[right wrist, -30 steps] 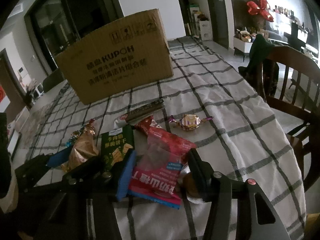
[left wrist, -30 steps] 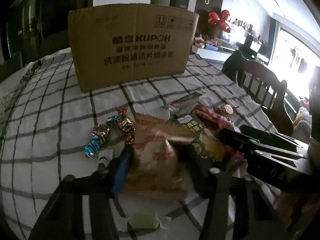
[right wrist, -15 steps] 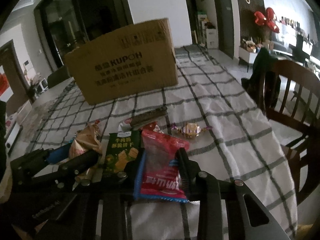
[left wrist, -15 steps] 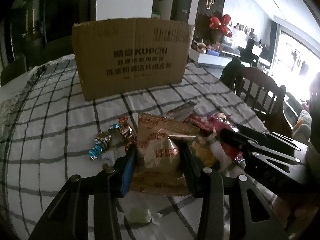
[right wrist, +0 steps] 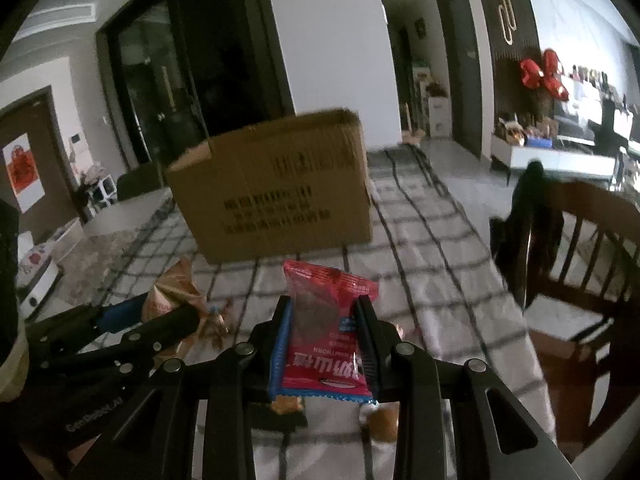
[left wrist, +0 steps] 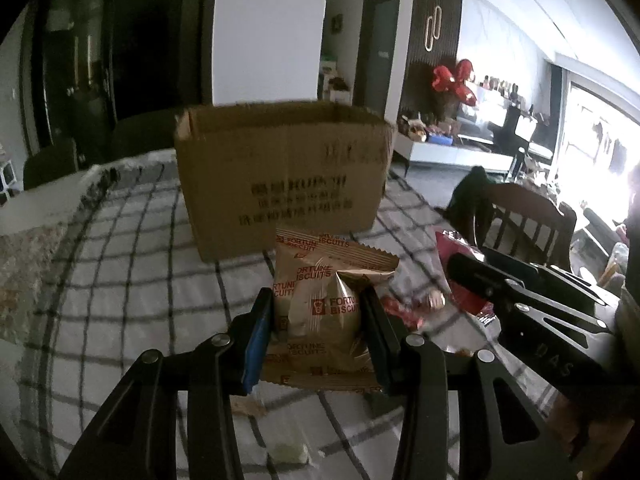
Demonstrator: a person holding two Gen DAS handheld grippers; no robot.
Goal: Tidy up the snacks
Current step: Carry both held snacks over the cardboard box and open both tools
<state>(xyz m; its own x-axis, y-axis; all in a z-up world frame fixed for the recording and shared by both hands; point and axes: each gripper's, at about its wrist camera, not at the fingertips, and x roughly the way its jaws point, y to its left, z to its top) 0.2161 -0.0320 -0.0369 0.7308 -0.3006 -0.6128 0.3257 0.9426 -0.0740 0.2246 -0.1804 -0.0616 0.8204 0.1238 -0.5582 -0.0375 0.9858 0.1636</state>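
My left gripper (left wrist: 316, 312) is shut on a tan Fortune Biscuits packet (left wrist: 320, 304) and holds it above the checked tablecloth (left wrist: 140, 280). My right gripper (right wrist: 322, 316) is shut on a red hawthorn snack packet (right wrist: 324, 320), also lifted. An open cardboard box (left wrist: 280, 176) stands upright ahead of both; it also shows in the right wrist view (right wrist: 276, 192). The right gripper appears at the right of the left wrist view (left wrist: 520, 300); the left gripper and its tan packet (right wrist: 172, 292) appear at the left of the right wrist view.
Small wrapped candies (left wrist: 404, 312) and a pale candy (left wrist: 288, 452) lie on the cloth below the grippers. A wooden chair (right wrist: 592, 248) stands at the table's right side. A dark chair back (left wrist: 52, 160) sits at the far left.
Both grippers have closed on their packets and lifted them off the table. The view has risen toward the cardboard box, whose open top rim now shows.
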